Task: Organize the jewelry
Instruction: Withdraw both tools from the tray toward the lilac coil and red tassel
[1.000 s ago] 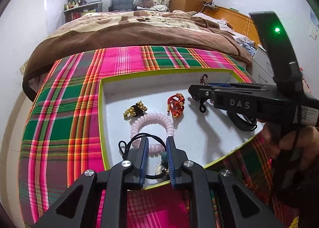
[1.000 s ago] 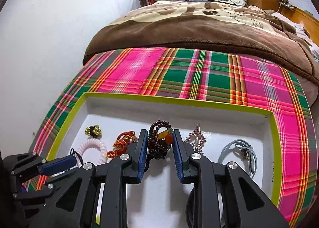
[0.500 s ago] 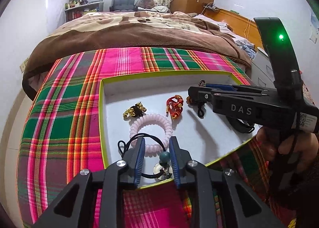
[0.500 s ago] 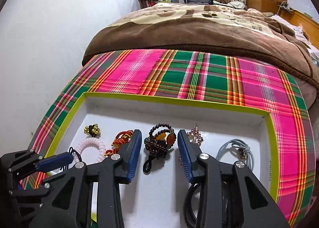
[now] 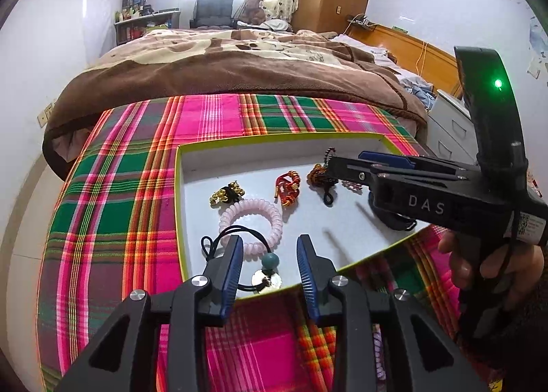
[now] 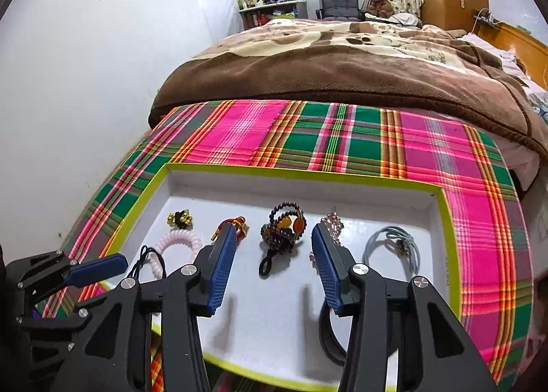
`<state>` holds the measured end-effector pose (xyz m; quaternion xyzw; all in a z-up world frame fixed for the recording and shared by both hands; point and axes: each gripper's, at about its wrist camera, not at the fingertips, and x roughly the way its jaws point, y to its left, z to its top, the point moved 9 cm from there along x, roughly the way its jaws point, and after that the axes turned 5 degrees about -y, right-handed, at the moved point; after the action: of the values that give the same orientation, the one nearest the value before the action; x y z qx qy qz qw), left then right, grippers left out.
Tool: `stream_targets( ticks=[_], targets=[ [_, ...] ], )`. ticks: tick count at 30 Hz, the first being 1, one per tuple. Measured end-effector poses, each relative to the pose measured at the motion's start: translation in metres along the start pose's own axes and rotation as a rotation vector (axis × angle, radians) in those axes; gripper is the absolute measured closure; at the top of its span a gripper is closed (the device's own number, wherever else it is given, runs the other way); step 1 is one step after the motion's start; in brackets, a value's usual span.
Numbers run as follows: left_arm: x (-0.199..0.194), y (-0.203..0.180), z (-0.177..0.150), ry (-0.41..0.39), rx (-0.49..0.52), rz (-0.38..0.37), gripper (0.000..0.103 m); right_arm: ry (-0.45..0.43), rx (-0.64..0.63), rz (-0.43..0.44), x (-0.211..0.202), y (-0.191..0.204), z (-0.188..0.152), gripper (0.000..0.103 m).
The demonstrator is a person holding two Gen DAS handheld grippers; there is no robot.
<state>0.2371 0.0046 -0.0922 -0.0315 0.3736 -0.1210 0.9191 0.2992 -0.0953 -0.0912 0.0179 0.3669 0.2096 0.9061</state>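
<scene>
A white tray with a yellow-green rim [image 5: 178,203] lies on plaid cloth. My left gripper [image 5: 268,244] hangs over its near edge, jaws opening. A black cord tie with a teal bead and silver charm [image 5: 270,260] lies between the pads, untouched. My right gripper [image 6: 273,234] is also opening over the tray [image 6: 445,220]. A dark beaded bracelet with amber stones [image 6: 282,227] rests flat between its fingers, apart from both. The left wrist view shows the right gripper [image 5: 346,162] side-on with a hand on its handle.
In the tray: gold-and-black tie [image 5: 227,194], pink spiral tie [image 5: 251,217], red knot ornament [image 5: 287,186], pink bead piece [image 6: 332,220], grey cord ties [image 6: 390,244], black band [image 6: 328,337]. Plaid cloth [image 6: 342,138] surrounds it; a brown blanket [image 6: 342,66] lies beyond, a wall left.
Both grippers have spread their jaws and drawn back a little. The left let go of the black cord tie, the right let go of the beaded bracelet; both pieces now lie in the tray.
</scene>
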Motion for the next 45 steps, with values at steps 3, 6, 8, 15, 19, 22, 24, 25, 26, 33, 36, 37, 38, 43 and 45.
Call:
stream_targets(
  ticks=[3, 6, 8, 15, 19, 22, 24, 25, 26, 33, 36, 37, 38, 43, 45],
  targets=[
    [-0.006, -0.002, -0.001, -0.007, 0.0, 0.003, 0.071, -0.012, -0.002, -0.008, -0.01, 0.0, -0.002, 0.056],
    [-0.012, -0.004, -0.001, -0.012, -0.004, 0.01, 0.071, -0.023, -0.002, -0.012, -0.02, -0.001, -0.005, 0.056],
    [-0.017, -0.006, -0.003, -0.016, -0.007, 0.01, 0.071, -0.027, -0.003, -0.012, -0.025, -0.001, -0.008, 0.056],
    [-0.036, -0.014, -0.007, -0.039, -0.021, -0.009, 0.07, -0.051, 0.012, -0.012, -0.051, -0.004, -0.018, 0.056],
    [-0.046, -0.019, -0.013, -0.05, -0.019, -0.017, 0.07, -0.062, 0.027, -0.009, -0.066, -0.006, -0.028, 0.056],
    [-0.052, -0.021, -0.018, -0.053, -0.028, -0.02, 0.07, -0.07, 0.043, -0.009, -0.077, -0.01, -0.037, 0.056],
    [-0.056, -0.023, -0.023, -0.052, -0.036, -0.026, 0.07, -0.072, 0.057, -0.007, -0.083, -0.013, -0.043, 0.056],
    [-0.057, -0.023, -0.026, -0.05, -0.036, -0.029, 0.07, -0.07, 0.061, -0.004, -0.086, -0.014, -0.047, 0.056],
    [-0.058, -0.024, -0.029, -0.049, -0.035, -0.029, 0.07, -0.063, 0.061, -0.001, -0.088, -0.014, -0.052, 0.056],
    [-0.064, -0.028, -0.052, -0.032, -0.049, -0.042, 0.07, -0.025, 0.011, 0.009, -0.093, -0.006, -0.087, 0.056],
    [-0.065, -0.029, -0.062, -0.019, -0.054, -0.045, 0.07, -0.012, 0.018, 0.03, -0.092, -0.002, -0.097, 0.056],
    [-0.065, -0.029, -0.064, -0.017, -0.055, -0.046, 0.07, -0.007, 0.017, 0.041, -0.091, 0.001, -0.1, 0.056],
    [-0.065, -0.028, -0.067, -0.015, -0.057, -0.044, 0.07, -0.004, 0.012, 0.046, -0.091, 0.002, -0.102, 0.056],
    [-0.067, -0.027, -0.075, -0.008, -0.061, -0.042, 0.07, 0.043, -0.002, 0.058, -0.081, 0.01, -0.113, 0.056],
    [-0.068, -0.026, -0.077, -0.005, -0.065, -0.043, 0.07, 0.067, -0.003, 0.053, -0.074, 0.009, -0.116, 0.056]
  ],
)
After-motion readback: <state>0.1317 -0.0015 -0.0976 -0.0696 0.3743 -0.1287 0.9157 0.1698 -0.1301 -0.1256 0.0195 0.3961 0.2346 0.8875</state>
